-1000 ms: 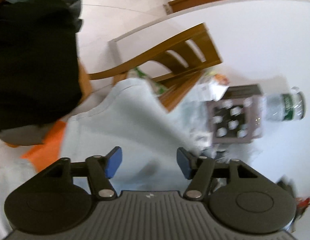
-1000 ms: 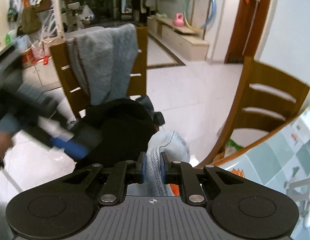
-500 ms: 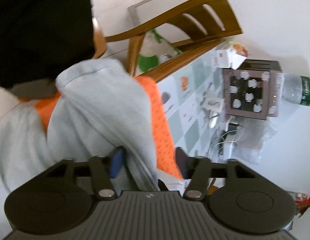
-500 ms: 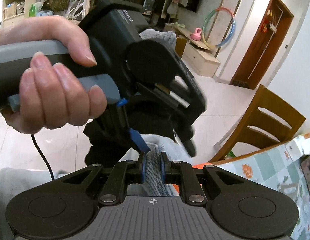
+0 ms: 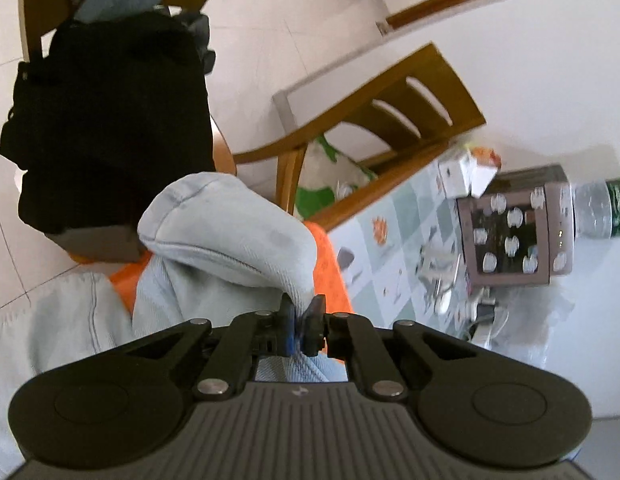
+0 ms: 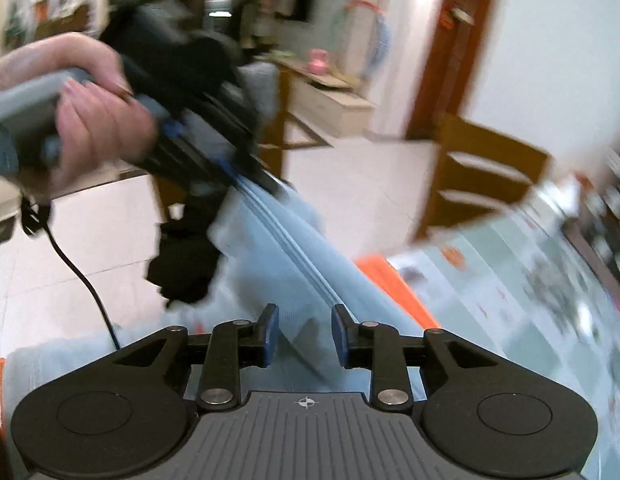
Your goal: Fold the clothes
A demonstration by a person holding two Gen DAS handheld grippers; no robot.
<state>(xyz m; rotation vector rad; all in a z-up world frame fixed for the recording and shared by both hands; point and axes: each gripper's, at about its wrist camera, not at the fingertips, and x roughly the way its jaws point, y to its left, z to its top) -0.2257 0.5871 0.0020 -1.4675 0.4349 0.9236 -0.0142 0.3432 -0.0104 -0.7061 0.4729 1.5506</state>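
A pale blue denim garment (image 5: 229, 236) bunches in front of my left gripper (image 5: 301, 322), which is shut on a fold of it. In the right wrist view the same garment (image 6: 305, 264) stretches taut from the left gripper (image 6: 245, 176), held in a hand, down toward my right gripper (image 6: 303, 334). My right gripper is open, its blue pads either side of the cloth without pinching it. An orange cloth (image 5: 330, 272) lies under the garment on the table edge.
A wooden chair (image 5: 382, 120) stands beside the table. A black bag (image 5: 105, 120) sits on another chair. A patterned tablecloth (image 5: 394, 248) carries a grey box (image 5: 514, 236), a plastic bottle (image 5: 602, 208) and small clutter. A black cable (image 6: 81, 276) hangs from the left hand.
My left gripper came in and shut on the denim. My right gripper, shut on the denim before, has opened and let it go. The cloth is now pulled taut.
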